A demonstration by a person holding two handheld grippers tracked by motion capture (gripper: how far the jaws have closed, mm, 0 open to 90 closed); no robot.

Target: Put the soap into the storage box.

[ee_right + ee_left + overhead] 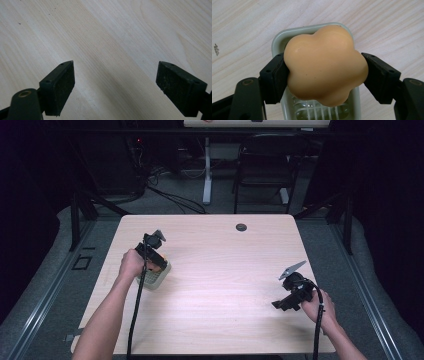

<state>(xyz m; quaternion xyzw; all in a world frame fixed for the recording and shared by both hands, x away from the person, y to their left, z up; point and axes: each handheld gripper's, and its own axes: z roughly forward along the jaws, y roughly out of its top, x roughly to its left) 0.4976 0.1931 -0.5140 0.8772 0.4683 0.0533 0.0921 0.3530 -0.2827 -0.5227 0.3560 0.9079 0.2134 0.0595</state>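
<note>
At the left of the frame, we gripped a lumpy orange lump (325, 66) between the jaws of our left gripper (324, 72), directly over a pale green slotted tray (277, 40) on the wooden table (225, 270). At lower right, our right gripper (116, 87) hung wide and empty above bare wood.
</note>
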